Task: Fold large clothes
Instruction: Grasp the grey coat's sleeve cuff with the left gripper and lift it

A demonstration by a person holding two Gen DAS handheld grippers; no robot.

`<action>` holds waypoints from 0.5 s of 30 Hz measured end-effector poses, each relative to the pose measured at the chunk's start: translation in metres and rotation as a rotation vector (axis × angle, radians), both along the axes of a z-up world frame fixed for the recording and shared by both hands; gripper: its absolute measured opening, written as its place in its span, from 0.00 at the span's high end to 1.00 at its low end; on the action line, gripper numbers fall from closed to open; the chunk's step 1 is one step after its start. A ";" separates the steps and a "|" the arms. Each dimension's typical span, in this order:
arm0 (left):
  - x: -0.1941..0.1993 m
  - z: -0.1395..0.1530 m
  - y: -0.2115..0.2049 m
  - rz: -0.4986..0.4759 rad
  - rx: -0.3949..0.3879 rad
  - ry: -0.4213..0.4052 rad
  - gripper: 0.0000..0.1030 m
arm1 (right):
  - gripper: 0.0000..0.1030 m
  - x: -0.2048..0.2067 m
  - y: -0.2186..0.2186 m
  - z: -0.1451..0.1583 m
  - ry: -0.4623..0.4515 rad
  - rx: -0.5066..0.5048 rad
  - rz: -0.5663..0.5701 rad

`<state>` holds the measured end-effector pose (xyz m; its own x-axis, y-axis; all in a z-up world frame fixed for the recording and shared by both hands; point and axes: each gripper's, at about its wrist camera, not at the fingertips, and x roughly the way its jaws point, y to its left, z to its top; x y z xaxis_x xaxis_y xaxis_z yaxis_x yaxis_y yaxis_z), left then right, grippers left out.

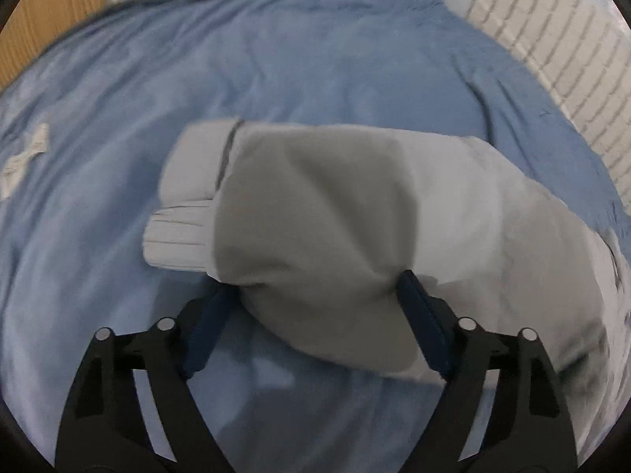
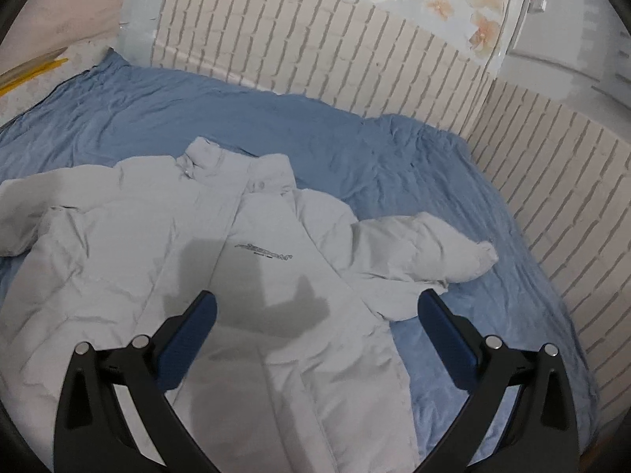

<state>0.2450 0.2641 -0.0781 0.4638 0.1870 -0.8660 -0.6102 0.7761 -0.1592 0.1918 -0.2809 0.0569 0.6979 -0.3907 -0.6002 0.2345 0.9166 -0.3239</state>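
Note:
A light grey puffer jacket (image 2: 157, 244) lies front up on a blue bed sheet (image 2: 355, 149), collar (image 2: 236, 165) toward the wall. One sleeve (image 2: 426, 248) lies spread out to the right. In the left wrist view the other puffy sleeve (image 1: 315, 216) fills the middle, with its ribbed cuff (image 1: 177, 236) pointing left. My left gripper (image 1: 317, 283) straddles this sleeve. Both blue pads press into its sides, and the fabric bunches at the right pad (image 1: 418, 307). My right gripper (image 2: 318, 297) hovers open over the jacket's front, nothing between its fingers.
A brick-pattern wall panel (image 2: 315, 39) borders the bed at the back and right. A white scrap (image 1: 27, 157) lies on the sheet (image 1: 118, 98) at the left. A wooden surface (image 1: 51, 12) shows beyond the bed's far left corner. Bare sheet surrounds the jacket.

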 end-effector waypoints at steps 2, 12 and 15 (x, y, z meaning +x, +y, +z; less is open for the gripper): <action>0.015 0.004 0.008 -0.013 0.022 -0.008 0.65 | 0.01 0.007 -0.011 -0.008 0.017 0.050 0.012; 0.089 0.162 -0.037 -0.367 0.232 -0.184 0.92 | 0.01 0.032 -0.083 -0.021 0.037 0.188 -0.045; 0.105 0.188 -0.102 -0.536 0.237 -0.245 0.92 | 0.01 0.040 -0.105 -0.026 0.042 0.184 -0.086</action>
